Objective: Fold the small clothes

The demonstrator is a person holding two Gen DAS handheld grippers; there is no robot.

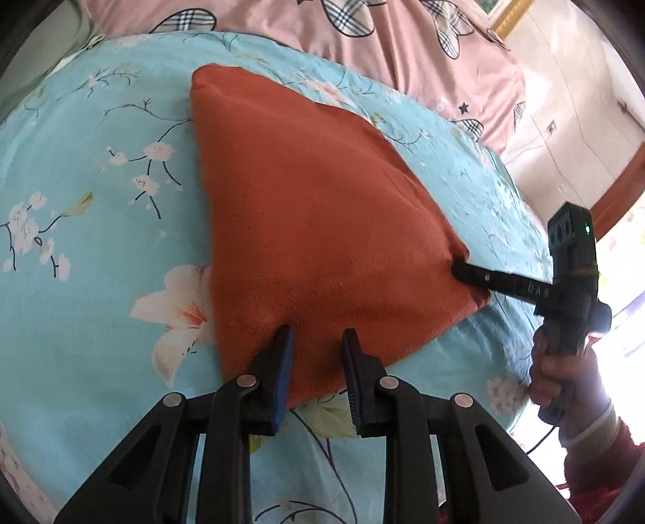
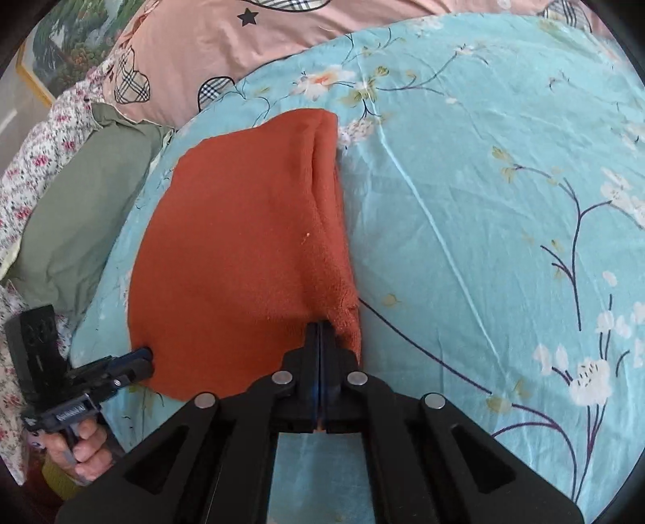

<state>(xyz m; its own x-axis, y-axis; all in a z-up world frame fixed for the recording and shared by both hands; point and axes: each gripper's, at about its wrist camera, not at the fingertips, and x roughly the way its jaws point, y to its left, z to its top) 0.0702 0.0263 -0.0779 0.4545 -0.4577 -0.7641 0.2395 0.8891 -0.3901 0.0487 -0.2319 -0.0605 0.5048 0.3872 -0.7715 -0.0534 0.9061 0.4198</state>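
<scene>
One rust-orange garment (image 1: pixel 322 225) lies folded on the bed, spread flat over the light-blue floral sheet (image 1: pixel 100 169), and you hold it at two near corners. Your right hand-held gripper (image 2: pixel 319 326) has its fingers pressed together on the near right corner, where the doubled edge of the cloth (image 2: pixel 334 225) runs away from you in a thick ridge; in the left wrist view the same tool (image 1: pixel 457 269) reaches in from the right and bites the cloth's corner. Your left hand-held gripper (image 1: pixel 316 336) stands with its jaws a little apart, the blue-padded fingers (image 1: pixel 285 362) straddling the near edge of the garment without closing on it; from the right wrist view it (image 2: pixel 147 360) meets the cloth's left corner, though there you cannot tell how far it is parted. Your right hand (image 1: pixel 564 367), in a red sleeve, grips its handle. Beyond the sheet a pink quilt with plaid hearts (image 2: pixel 209 36) lies across the far side, and a green pillow (image 2: pixel 76 213) sits just left of the garment.
</scene>
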